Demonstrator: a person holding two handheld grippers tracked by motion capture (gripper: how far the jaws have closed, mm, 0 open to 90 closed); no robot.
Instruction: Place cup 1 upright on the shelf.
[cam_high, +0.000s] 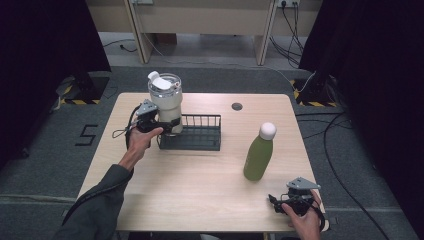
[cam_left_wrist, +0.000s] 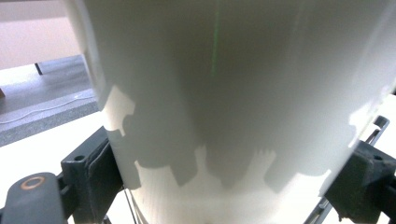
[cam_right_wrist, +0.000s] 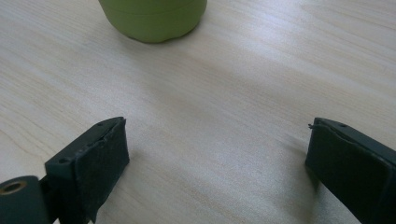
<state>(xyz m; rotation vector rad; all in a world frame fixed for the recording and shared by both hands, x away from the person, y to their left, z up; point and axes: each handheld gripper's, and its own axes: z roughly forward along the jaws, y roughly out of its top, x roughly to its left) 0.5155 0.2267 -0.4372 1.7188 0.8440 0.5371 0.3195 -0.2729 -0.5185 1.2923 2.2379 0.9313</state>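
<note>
A tall white tumbler with a clear lid stands upright at the left end of a black wire basket. My left gripper is shut on the tumbler's lower body from the left. In the left gripper view the white tumbler sits between both jaws, touching each pad. Whether its base rests in the basket I cannot tell. A green bottle with a white cap stands right of centre. My right gripper is open and low over the table's front right corner. The green bottle's base lies ahead of my right gripper, apart from it.
A dark round grommet is set in the wooden table near its far edge. Bare wood lies between basket, bottle and front edge. Cables run over the floor to the right.
</note>
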